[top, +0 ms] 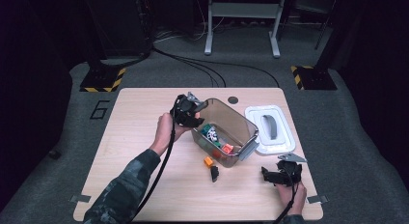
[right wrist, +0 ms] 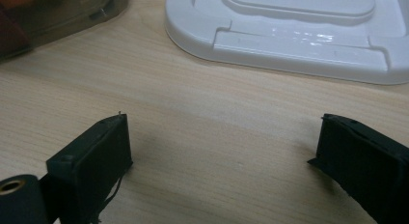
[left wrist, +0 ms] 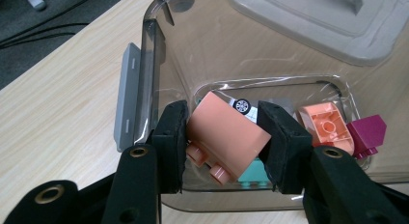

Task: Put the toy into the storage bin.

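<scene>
Grippers: two, one per hand.
Left gripper [left wrist: 223, 137]: jaws clamped on one salmon-pink block [left wrist: 226, 137], held tilted over the open bin, studs facing down toward the camera.
Right gripper [right wrist: 222, 161]: jaws spread wide with bare wood between them, low over the table near its front right corner.
Bin [top: 243, 121]: one clear, smoky container, mid-table toward the right; one grey latch shows on each end.
Lid [top: 267, 127]: one, white with a grey handle, flat by the table's right edge, just beside the bin.
Table [top: 140, 137]: one, light wood.
Pieces in bin: a second pink block [left wrist: 325, 127], one magenta block [left wrist: 369, 134], a teal piece and a small wheel, partly covered by the held block; the full count is unclear.
Loose pieces: two near the bin's front end, one orange [top: 208, 161], one black [top: 214, 173]; their shapes are too small to tell.
</scene>
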A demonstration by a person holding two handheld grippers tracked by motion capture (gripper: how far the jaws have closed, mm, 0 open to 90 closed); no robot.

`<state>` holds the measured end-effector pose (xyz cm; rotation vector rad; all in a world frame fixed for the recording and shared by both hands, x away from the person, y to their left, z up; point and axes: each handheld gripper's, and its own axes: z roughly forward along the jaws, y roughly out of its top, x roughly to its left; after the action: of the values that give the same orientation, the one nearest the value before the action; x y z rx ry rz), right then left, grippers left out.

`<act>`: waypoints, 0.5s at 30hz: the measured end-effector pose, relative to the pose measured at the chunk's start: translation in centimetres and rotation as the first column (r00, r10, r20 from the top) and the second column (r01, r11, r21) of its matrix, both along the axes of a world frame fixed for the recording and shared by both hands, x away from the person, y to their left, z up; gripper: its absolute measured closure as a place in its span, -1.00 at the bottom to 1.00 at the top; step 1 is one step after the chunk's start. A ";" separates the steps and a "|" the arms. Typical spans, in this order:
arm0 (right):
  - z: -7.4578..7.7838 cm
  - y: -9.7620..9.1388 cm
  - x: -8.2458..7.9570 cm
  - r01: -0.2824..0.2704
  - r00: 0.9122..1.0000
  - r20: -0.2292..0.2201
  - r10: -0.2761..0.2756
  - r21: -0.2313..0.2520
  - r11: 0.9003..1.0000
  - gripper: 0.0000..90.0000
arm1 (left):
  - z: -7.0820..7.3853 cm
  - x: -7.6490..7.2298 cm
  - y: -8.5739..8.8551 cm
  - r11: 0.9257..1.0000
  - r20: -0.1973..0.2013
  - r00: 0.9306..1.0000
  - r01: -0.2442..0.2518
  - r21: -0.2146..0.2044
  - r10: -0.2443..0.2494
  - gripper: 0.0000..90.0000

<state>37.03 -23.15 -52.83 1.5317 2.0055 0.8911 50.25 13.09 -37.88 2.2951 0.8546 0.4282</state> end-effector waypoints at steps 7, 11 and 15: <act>0.0 -0.1 0.0 -0.008 1.000 -0.003 0.008 -0.006 1.000 -0.90 | -0.4 0.0 0.2 1.000 0.006 1.000 -0.016 0.010 0.016 0.21; 0.0 0.0 0.0 -0.001 1.000 0.000 0.001 -0.002 1.000 -0.90 | -0.4 -0.3 0.5 1.000 0.006 1.000 -0.031 -0.004 0.031 0.15; 0.0 0.0 0.0 0.000 1.000 0.000 0.000 -0.001 1.000 -0.90 | -0.2 -0.8 0.9 0.999 0.017 0.999 -0.047 -0.004 0.047 -0.12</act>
<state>37.03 -23.15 -52.83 1.5317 2.0057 0.8899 49.43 13.97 -38.06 2.2687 0.9020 0.4656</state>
